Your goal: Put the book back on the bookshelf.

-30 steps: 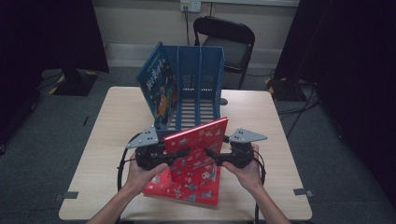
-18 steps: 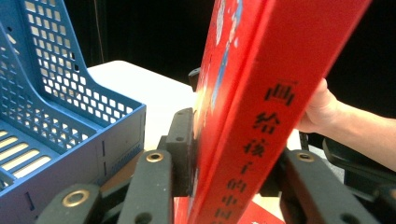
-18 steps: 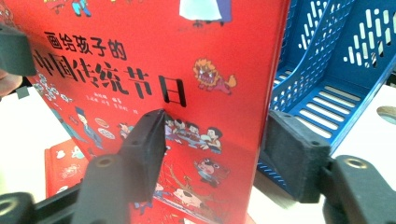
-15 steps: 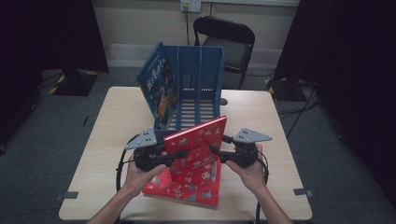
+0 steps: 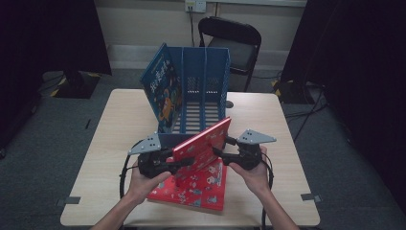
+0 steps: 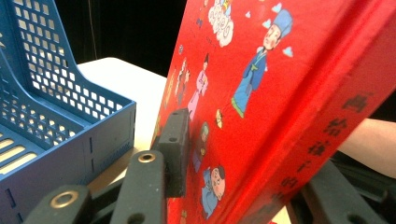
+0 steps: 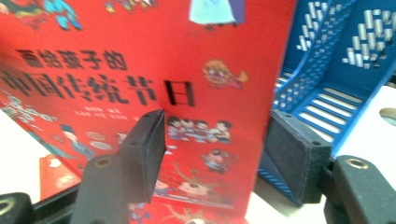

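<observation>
A red picture book (image 5: 203, 143) is raised at a slant above the table, in front of a blue file rack (image 5: 206, 67). My left gripper (image 5: 186, 163) is shut on its lower left part. In the left gripper view one pad presses the cover (image 6: 261, 93) and the other jaw sits behind the spine. My right gripper (image 5: 219, 152) is at the book's right edge. Its jaws (image 7: 217, 149) stand wide apart facing the cover (image 7: 140, 70), not clamped on it. A second red book (image 5: 196, 189) lies flat underneath. A blue book (image 5: 162, 91) leans in the rack's left slot.
The rack's middle and right slots (image 7: 336, 60) hold nothing and open toward me. The wooden table (image 5: 119, 124) has bare surface to the left and right. A small dark round object (image 5: 230, 104) lies beside the rack. A black chair (image 5: 230, 38) stands beyond the far edge.
The raised red book has risen very slightly and both grippers have shifted a little with it. The flat book and the rack have not moved.
</observation>
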The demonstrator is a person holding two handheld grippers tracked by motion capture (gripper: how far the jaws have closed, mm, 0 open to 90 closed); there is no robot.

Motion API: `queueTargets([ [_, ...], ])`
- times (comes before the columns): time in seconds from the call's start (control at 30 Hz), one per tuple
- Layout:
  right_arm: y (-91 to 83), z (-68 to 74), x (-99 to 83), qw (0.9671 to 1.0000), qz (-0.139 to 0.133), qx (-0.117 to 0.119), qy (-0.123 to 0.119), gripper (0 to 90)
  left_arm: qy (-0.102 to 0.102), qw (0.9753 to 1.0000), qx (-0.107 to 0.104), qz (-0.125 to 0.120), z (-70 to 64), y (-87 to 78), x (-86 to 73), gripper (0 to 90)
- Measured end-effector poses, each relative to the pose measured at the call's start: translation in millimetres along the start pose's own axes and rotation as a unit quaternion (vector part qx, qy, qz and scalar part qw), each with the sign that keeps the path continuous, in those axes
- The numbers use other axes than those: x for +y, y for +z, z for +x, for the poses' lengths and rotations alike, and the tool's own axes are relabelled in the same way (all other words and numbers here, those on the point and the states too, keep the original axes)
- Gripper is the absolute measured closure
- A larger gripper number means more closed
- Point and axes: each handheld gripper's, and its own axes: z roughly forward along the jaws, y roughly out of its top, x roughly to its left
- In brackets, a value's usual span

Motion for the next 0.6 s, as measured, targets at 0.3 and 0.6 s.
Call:
queueTargets([
  [0.3, 6.5, 1.9, 4.8, 1.0000, -0.004, 0.002, 0.002, 30.5, -0.032, 0.9995, 0.001, 0.007, 6.1, 2.3, -1.0, 58.7],
  [0.6, 11.5, 2.2, 8.8, 0.9999, 0.003, -0.003, 0.010, 31.5, -0.039, 0.9992, 0.004, 0.009, 4.7, -1.3, 4.4, 59.0],
])
